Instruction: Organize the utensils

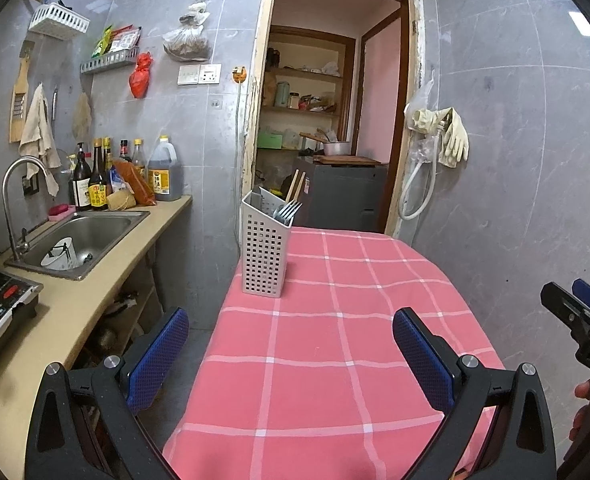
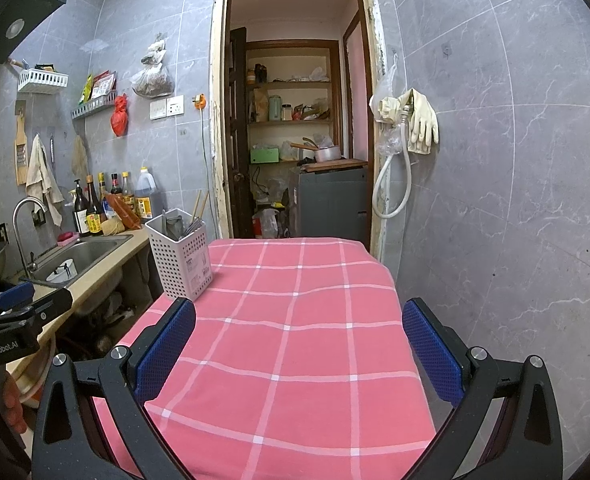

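One caddy [image 1: 263, 249] holding forks [image 1: 289, 211], two chopsticks [image 1: 296, 185]

Two wrist cameras are looking forward from above the near end of a counter [image 1: 335, 360] covered in a pink checked cloth, each framed by its own claw's blue pads. Both are facing the far doorway [image 2: 295, 120], with the left view sitting nearer the white utensil basket [image 1: 265, 248]. Both are sharing the cloth, basket, sink [image 2: 83, 256] and doorway.

A home kitchen: steel sink [image 1: 81, 240], sauce bottles [image 1: 95, 176], grey-tiled wall [image 1: 515, 160], pantry shelves [image 1: 303, 110].
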